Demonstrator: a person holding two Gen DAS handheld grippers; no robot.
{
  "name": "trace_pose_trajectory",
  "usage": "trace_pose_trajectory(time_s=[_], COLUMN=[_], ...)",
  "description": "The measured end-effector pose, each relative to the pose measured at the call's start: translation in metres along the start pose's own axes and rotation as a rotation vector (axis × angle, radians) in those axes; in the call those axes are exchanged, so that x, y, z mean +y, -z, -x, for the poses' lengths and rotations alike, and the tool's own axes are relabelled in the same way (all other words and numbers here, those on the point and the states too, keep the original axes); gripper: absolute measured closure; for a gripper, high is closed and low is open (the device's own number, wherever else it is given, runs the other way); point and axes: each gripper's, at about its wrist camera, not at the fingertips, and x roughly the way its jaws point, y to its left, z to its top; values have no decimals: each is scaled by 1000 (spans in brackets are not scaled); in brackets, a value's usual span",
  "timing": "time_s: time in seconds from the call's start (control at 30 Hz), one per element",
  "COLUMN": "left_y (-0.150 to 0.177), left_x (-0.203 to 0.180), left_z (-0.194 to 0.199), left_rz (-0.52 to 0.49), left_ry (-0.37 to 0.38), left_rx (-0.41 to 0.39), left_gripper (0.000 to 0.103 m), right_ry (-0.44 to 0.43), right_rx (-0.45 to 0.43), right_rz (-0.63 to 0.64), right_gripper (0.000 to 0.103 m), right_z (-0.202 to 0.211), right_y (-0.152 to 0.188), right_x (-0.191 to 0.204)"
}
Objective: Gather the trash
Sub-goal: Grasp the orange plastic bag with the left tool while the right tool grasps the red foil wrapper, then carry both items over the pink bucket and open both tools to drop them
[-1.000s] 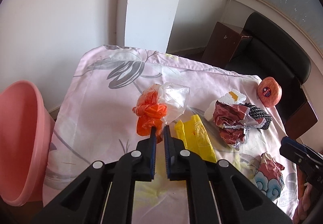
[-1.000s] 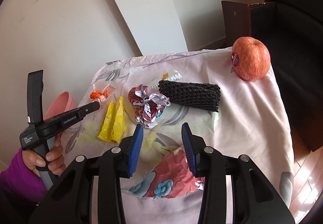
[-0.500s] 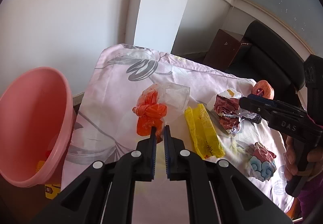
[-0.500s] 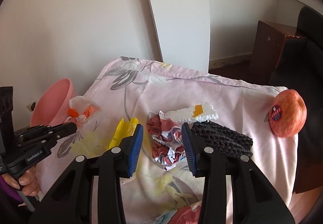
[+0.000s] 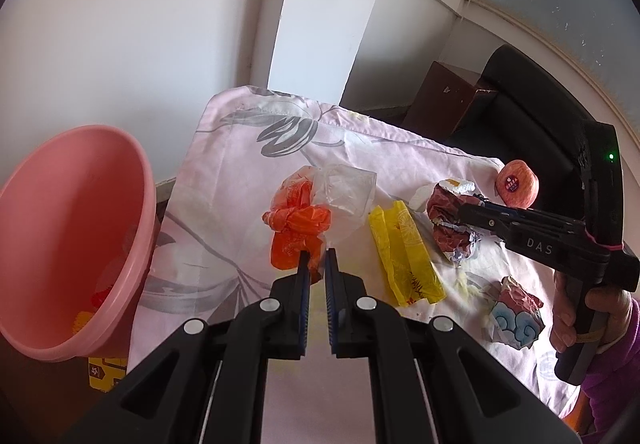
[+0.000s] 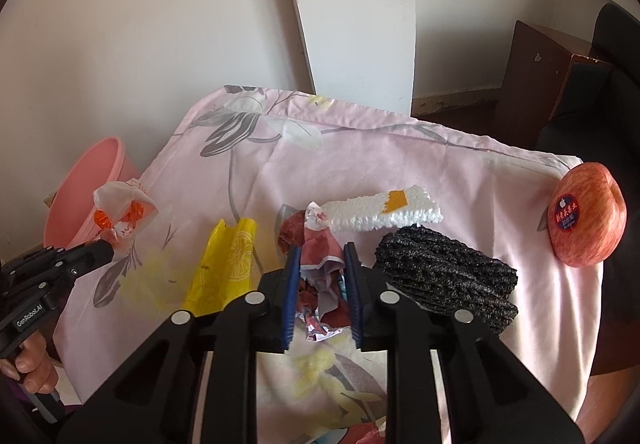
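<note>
On the pink-clothed worktop (image 6: 360,148), my right gripper (image 6: 320,276) is closing around the crumpled wrapper (image 6: 320,256); my left gripper (image 5: 314,276) pinches the orange bag (image 5: 296,232). Thin foil could tear or slip free before the pink bin (image 5: 60,244).

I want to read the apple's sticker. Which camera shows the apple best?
The right wrist view: the round red apple sits large at the cloth's right edge, with its dark sticker facing the camera. In the left wrist view it is small and far, partly behind the right tongs.
</note>
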Motion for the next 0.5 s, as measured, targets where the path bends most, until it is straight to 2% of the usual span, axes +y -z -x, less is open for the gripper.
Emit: trace_pose_trajectory(time_s=[0.2,0.5], left_y=[3,6], left_x=[-1,2], left_z=[15,41], left_rz=[0,6], left_ry=[6,11], left_rx=[-29,-84], left_gripper=[97,97], right_ry=[-16,-142], right_rx=[-47,-154], right_rz=[-45,-99], right_gripper=[88,88], right_z=[23,69], right_y=[9,11], right_x=[1,19])
